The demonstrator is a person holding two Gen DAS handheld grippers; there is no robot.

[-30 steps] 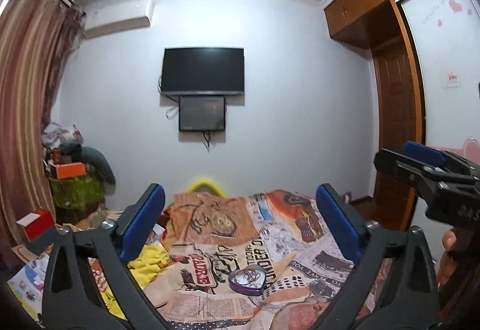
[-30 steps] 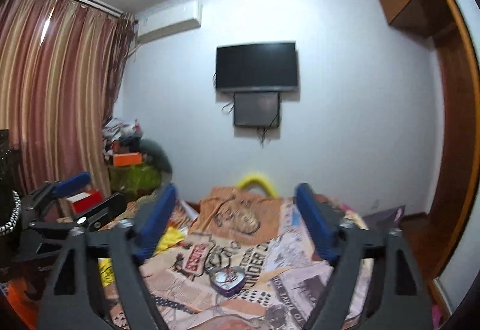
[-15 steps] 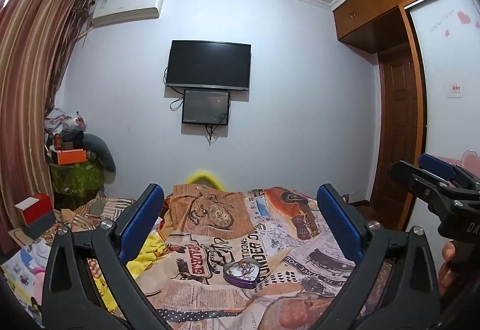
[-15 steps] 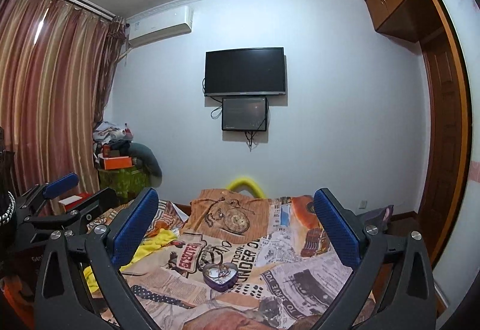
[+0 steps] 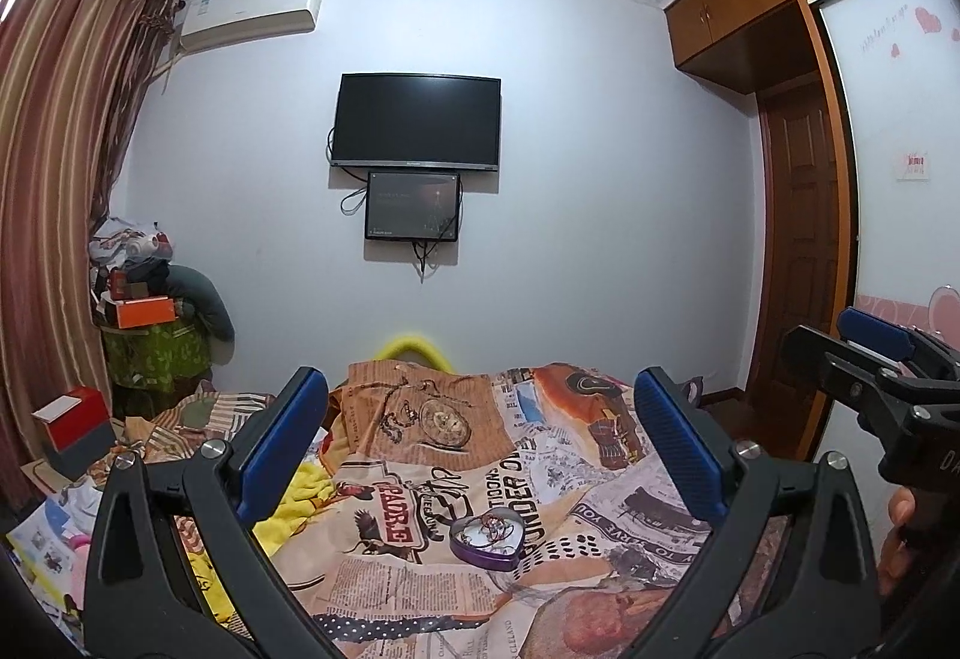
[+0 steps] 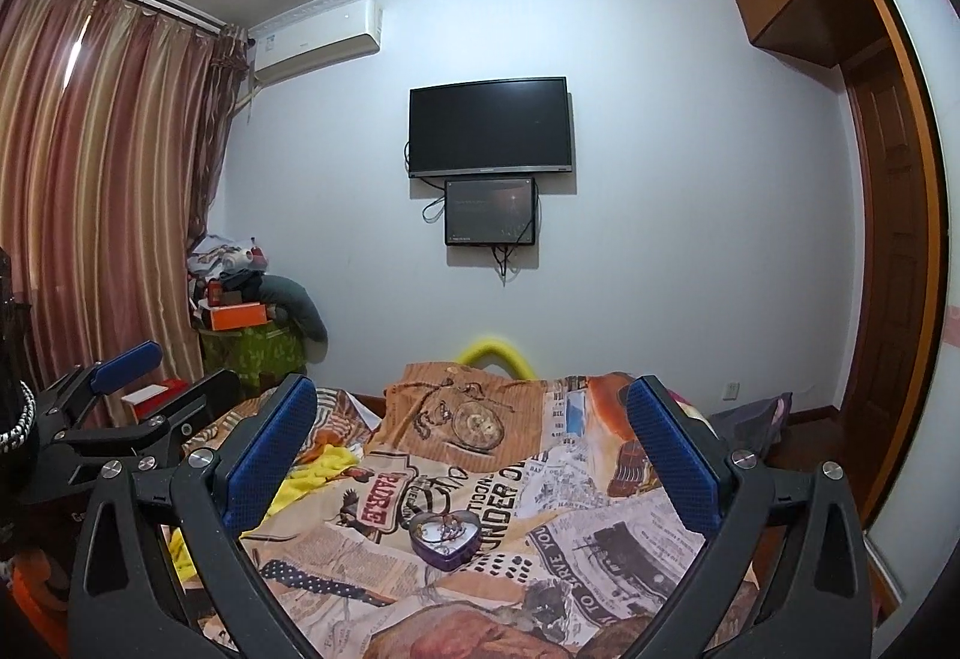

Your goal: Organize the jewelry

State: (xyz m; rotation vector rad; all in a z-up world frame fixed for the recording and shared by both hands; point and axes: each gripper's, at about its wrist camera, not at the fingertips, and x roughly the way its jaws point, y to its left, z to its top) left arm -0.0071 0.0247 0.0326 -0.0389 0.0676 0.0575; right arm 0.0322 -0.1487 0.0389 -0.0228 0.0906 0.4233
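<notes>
A purple heart-shaped tin (image 5: pixel 486 536) holding small jewelry pieces sits open on the printed bedspread (image 5: pixel 456 485); it also shows in the right wrist view (image 6: pixel 445 534). My left gripper (image 5: pixel 480 455) is open and empty, held above and short of the tin. My right gripper (image 6: pixel 471 455) is open and empty too, at a similar distance. The right gripper shows at the right edge of the left wrist view (image 5: pixel 888 395), and the left gripper at the left edge of the right wrist view (image 6: pixel 120 419).
A yellow cloth (image 5: pixel 294 503) lies on the bed's left side. A red and white box (image 5: pixel 75 416) and a cluttered green stand (image 5: pixel 153 347) are at left. A TV (image 5: pixel 417 122) hangs on the far wall. A wooden door (image 5: pixel 798 263) is at right.
Both grippers have tilted and steadied, so the room sits higher and sharper in view. The right gripper's fingers spread slightly wider. The tin has not moved.
</notes>
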